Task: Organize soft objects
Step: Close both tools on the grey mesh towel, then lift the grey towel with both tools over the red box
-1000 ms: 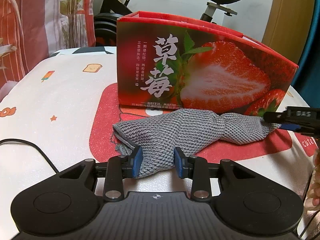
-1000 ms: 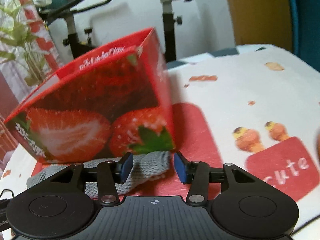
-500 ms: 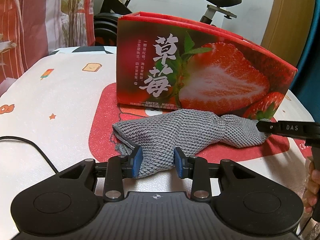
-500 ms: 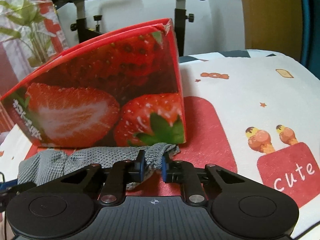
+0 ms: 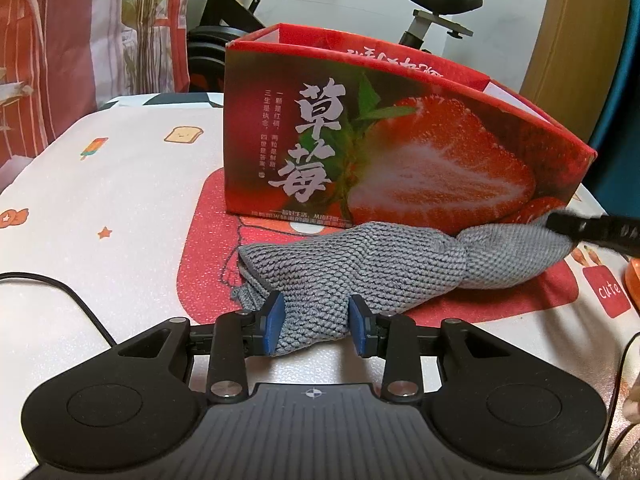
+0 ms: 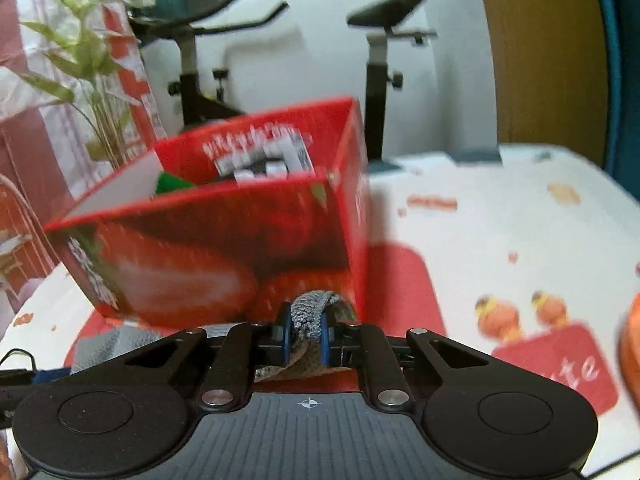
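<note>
A grey knitted cloth (image 5: 384,264) lies on the bed cover in front of a red strawberry box (image 5: 400,152). My left gripper (image 5: 316,328) is open, its blue pads either side of the cloth's near corner. My right gripper (image 6: 306,332) is shut on the cloth's other end (image 6: 310,314) and holds it raised in front of the box (image 6: 224,248). It shows at the right edge of the left wrist view (image 5: 600,232). The right wrist view is blurred.
The open box holds a green item (image 6: 172,182) and printed packaging. A black cable (image 5: 52,288) lies on the cover at the left. An exercise bike (image 5: 432,12) stands behind the bed. An orange object (image 6: 630,344) sits at the right edge.
My right gripper has closed on the cloth's right end and lifted it. The left gripper has stayed open at the near corner.
</note>
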Available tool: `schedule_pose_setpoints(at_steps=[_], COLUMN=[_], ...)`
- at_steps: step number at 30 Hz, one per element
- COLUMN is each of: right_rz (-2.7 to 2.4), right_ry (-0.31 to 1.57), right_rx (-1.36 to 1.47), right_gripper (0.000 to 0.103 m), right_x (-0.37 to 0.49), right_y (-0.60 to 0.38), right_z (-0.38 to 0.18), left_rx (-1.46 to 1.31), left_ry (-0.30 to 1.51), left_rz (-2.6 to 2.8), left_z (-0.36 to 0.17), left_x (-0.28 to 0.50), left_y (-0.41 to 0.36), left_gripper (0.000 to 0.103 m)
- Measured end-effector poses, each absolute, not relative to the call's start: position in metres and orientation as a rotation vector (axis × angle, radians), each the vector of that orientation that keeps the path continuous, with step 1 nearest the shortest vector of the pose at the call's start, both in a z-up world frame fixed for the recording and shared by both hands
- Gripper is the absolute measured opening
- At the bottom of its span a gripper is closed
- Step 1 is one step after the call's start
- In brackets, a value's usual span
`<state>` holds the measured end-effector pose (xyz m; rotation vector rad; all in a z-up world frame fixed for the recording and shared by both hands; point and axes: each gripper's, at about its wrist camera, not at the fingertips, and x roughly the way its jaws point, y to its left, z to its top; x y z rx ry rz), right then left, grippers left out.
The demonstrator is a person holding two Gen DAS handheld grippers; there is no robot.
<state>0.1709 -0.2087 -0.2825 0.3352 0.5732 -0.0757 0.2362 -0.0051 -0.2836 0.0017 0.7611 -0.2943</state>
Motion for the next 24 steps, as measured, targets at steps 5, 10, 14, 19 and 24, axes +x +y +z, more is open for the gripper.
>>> schedule_pose_setpoints(at_steps=[5, 10, 14, 19, 24], right_rz=[-0.052, -0.047, -0.037, -0.034, -0.019], right_ry=[0.586, 0.649, 0.658, 0.675, 0.684], right_rx=[0.319, 0.377, 0.37, 0.37, 0.372], right_gripper=[0.012, 0.012, 0.012, 0.013, 0.013], right_x=[0.17, 0.167, 0.166, 0.165, 0.166], right_y=[-0.206, -0.209, -0.207, -0.205, -0.202], right_z=[-0.281, -0.296, -0.297, -0.301, -0.301], left_rx=[-0.004, -0.043, -0.067, -0.095, -0.057], left_ry=[0.764, 0.768, 0.773, 0.777, 0.772], left_rz=[-0.292, -0.296, -0.296, -0.296, -0.294], left_z=[-0.283, -0.282, -0.282, -0.283, -0.282], left_x=[0.236, 0.238, 0.239, 0.24, 0.239], left_y=[-0.004, 0.002, 0.004, 0.006, 0.001], left_gripper=[0.037, 0.037, 0.037, 0.037, 0.033])
